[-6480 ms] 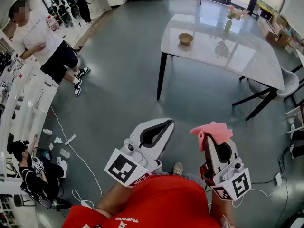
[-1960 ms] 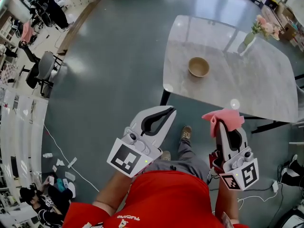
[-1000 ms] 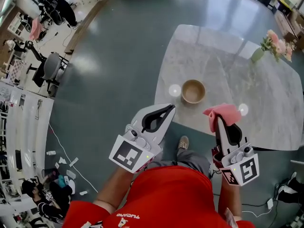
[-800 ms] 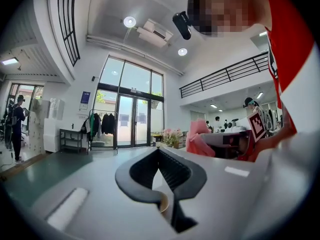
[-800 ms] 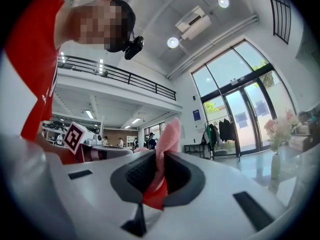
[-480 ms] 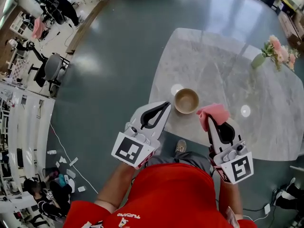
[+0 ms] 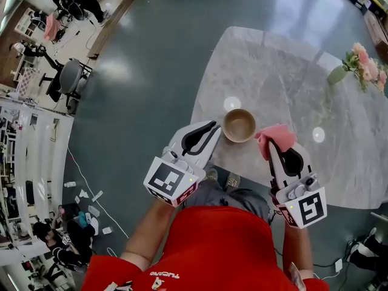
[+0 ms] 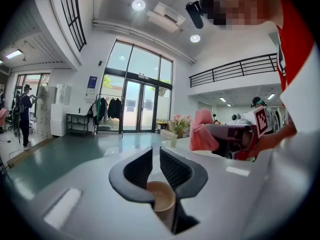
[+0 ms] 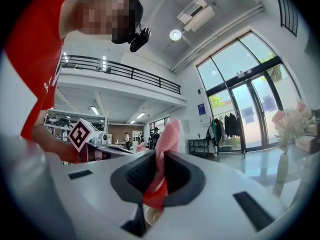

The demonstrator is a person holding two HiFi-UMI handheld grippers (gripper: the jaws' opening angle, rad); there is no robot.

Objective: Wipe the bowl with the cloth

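Bowl [image 7: 239, 125], tan and empty, stands upright on the pale marble tabletop [image 7: 291, 71], close to its near edge and between two hand-held tongs. On its left, the left tongs [image 7: 210, 128] reaches in with its tips just beside the rim. Its jaws, which have just been opening, stand a narrow slit apart with nothing between them. The left gripper view shows the bowl just beyond and below them.

On the bowl's right, the right tongs [image 7: 271, 145] is clamped on a pink cloth [image 7: 276, 135], which bunches up above the tips near the rim. Whether cloth and bowl touch cannot be told.

A vase of pink flowers [image 7: 357, 62] stands well apart at the tabletop's far right, and two bright spots of ceiling light reflect off the stone. The person working the tongs wears a red shirt [image 7: 224, 247]. A grey-green floor [image 7: 139, 71] spreads out to the left, where an office chair [image 7: 68, 77] stands.
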